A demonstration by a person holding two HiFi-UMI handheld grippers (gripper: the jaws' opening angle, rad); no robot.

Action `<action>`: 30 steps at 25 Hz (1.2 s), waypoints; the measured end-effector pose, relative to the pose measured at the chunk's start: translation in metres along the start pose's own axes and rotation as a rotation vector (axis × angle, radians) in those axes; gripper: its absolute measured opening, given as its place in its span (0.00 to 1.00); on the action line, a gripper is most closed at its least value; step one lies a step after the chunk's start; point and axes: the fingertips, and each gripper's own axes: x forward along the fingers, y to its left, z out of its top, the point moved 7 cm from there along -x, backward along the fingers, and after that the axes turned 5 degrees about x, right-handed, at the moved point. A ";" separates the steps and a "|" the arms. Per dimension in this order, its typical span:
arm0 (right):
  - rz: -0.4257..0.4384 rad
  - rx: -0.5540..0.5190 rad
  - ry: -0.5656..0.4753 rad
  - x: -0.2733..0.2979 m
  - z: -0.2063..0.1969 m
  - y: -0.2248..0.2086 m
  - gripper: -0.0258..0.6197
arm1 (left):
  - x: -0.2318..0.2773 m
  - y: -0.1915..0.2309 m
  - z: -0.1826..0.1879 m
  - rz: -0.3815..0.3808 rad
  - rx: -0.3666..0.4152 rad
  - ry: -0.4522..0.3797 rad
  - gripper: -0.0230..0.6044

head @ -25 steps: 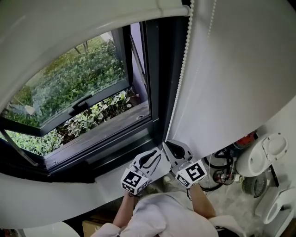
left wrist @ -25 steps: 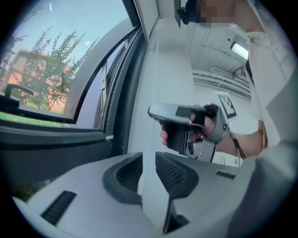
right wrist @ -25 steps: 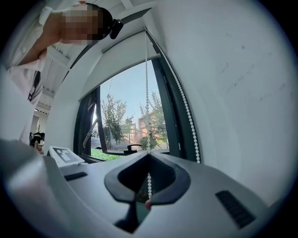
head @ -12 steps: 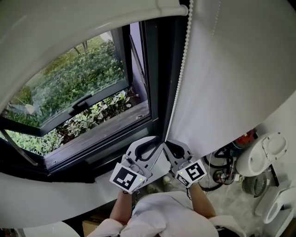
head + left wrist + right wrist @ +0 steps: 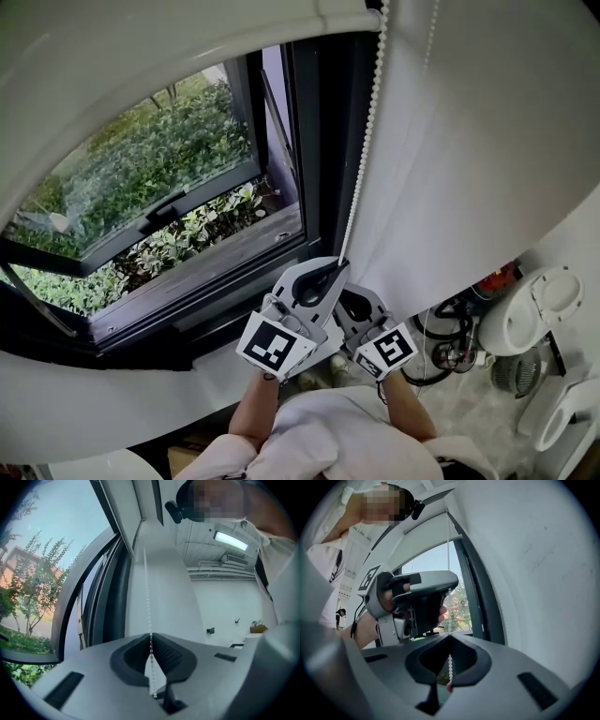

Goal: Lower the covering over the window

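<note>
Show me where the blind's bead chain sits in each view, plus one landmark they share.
Head view: bead chain runs from top centre-right down to mid-picture.
Left gripper view: bead chain is a thin vertical line down the centre.
Right gripper view: bead chain shows upper centre and again low centre.
Shared landmark: the dark window frame.

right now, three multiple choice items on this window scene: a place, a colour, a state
1. Which tongs hold the bead chain higher up? A left tongs B right tongs C both level
2. What colour is the bead chain? A black B white C blue
3. How do the left tongs stand? A wide open B shut on the bead chain C shut on nothing
1 A, the head view shows them above the right tongs. 2 B, the beads look white. 3 B, their jaws have just been closing and pinch the chain.
</note>
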 end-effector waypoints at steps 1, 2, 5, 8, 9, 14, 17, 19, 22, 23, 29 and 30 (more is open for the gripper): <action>-0.001 -0.002 0.005 0.000 -0.001 -0.001 0.04 | -0.001 -0.001 -0.001 0.000 -0.008 0.002 0.07; -0.001 -0.005 0.016 0.000 -0.002 -0.001 0.04 | -0.002 -0.001 -0.003 -0.001 -0.010 0.011 0.07; -0.004 0.000 0.054 0.001 -0.013 -0.003 0.04 | -0.005 -0.002 -0.015 -0.001 -0.023 0.034 0.07; -0.002 0.009 0.092 0.004 -0.026 -0.004 0.04 | -0.010 -0.003 -0.029 0.008 -0.042 0.057 0.07; -0.003 0.013 0.106 0.005 -0.031 -0.005 0.04 | -0.011 -0.004 -0.034 0.010 -0.049 0.066 0.07; -0.015 0.028 0.187 0.004 -0.055 -0.010 0.04 | -0.017 -0.006 -0.063 0.025 -0.095 0.126 0.07; -0.020 0.027 0.222 0.003 -0.066 -0.010 0.04 | -0.021 -0.008 -0.076 0.031 -0.119 0.142 0.07; -0.020 0.022 0.237 0.002 -0.070 -0.010 0.04 | -0.023 -0.010 -0.081 0.034 -0.128 0.143 0.07; -0.022 -0.001 0.266 -0.002 -0.072 -0.009 0.04 | -0.023 -0.011 -0.085 0.041 -0.129 0.144 0.07; -0.026 -0.011 0.275 -0.004 -0.072 -0.008 0.04 | -0.024 -0.011 -0.086 0.044 -0.130 0.145 0.07; -0.052 -0.069 0.282 -0.023 -0.057 -0.005 0.09 | -0.029 -0.011 -0.088 0.055 -0.141 0.133 0.07; -0.052 -0.077 0.274 -0.027 -0.051 -0.004 0.10 | -0.030 -0.011 -0.088 0.054 -0.141 0.135 0.07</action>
